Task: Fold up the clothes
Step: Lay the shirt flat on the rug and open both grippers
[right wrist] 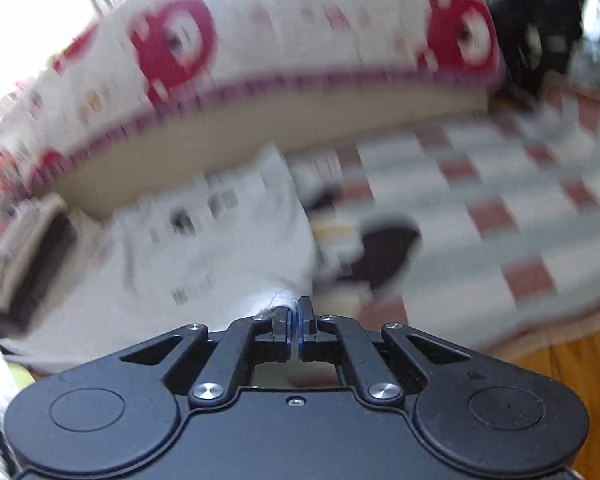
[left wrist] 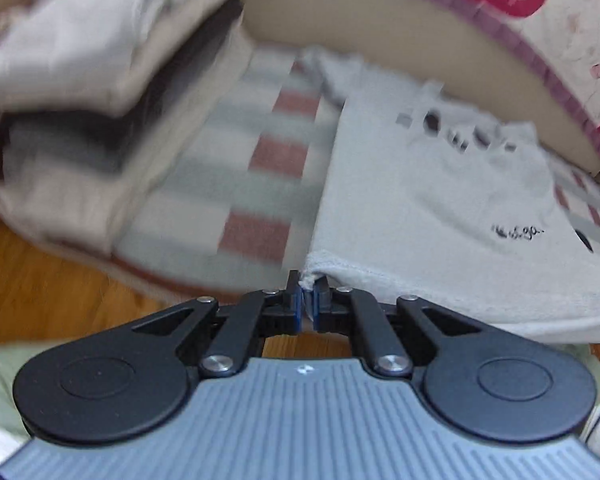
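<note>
Clothes lie on a checked blanket (left wrist: 260,152) of pale green, white and dusty red squares, spread over a wooden floor (left wrist: 40,288) beside a cushion (left wrist: 500,12) printed with red shapes. A light grey garment (left wrist: 440,208) with small dark lettering is spread flat on the blanket. The left gripper (left wrist: 309,292) has its fingers clenched on the garment's near hem corner — a fold of cloth sits pinched between the blue pads. In the right wrist view, which is blurred, the right gripper (right wrist: 295,322) also has its fingers pressed together, nipping the garment's other near corner. A stack of folded clothes (left wrist: 92,60), cream over dark grey, rests at the blanket's left end, apart from the grey garment.
</note>
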`<state>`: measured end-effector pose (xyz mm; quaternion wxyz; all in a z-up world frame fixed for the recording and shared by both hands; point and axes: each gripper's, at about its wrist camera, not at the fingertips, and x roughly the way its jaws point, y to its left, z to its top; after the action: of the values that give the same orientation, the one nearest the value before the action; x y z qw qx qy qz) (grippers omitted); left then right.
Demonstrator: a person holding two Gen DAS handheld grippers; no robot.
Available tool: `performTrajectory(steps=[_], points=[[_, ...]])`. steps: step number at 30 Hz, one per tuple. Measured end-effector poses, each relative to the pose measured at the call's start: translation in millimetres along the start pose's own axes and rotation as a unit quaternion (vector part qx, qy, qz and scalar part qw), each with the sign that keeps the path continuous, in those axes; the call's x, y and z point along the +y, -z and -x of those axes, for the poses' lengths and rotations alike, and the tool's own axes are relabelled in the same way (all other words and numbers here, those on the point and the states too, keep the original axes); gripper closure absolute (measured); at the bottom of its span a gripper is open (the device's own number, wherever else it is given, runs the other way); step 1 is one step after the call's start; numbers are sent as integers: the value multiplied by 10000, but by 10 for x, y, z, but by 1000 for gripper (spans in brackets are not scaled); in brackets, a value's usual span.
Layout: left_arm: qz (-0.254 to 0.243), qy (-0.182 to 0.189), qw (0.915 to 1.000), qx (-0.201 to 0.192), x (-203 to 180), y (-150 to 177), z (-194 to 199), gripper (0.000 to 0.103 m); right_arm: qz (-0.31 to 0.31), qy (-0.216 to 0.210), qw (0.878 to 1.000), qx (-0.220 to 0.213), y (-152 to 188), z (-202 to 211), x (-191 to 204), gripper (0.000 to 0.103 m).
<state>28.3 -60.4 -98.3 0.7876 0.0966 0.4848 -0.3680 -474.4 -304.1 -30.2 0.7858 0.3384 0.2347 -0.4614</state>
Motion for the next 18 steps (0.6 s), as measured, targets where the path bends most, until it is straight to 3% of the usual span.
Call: performTrajectory(steps=[2, 5, 8, 9, 10, 12, 16, 18], points=[[-78, -56, 9993, 363, -3, 59, -108, 98, -172, 107, 9993, 314, 135, -121, -57, 101], [-415, -214, 9946, 926, -59, 165, -276, 97, -507, 187, 9951, 833, 268, -300, -131, 90], [-1137, -569, 9861, 1073, -145, 255, -176, 94, -813, 296, 9860, 1427, 282, -339, -216, 86], [-1369, -652, 9825, 1085, -167, 280, -122, 88, -832, 211, 9868, 1377, 259, -265, -231, 81], [-1539, -684, 9799, 1071, -174, 287, -56, 82, -880, 67, 9879, 1278, 222, -170, -248, 67], [-1483, -429, 9840, 887, -108, 188, 152, 61, -1033, -293, 9891, 1006, 129, 2, -277, 58], [-929, 370, 9938, 486, 1, -147, 390, 58, -1259, -1057, 9859, 317, -96, 127, -235, 46], [-738, 674, 9944, 334, -1, -336, 378, 56, -1079, -1106, 9877, 224, -217, -53, -78, 46]])
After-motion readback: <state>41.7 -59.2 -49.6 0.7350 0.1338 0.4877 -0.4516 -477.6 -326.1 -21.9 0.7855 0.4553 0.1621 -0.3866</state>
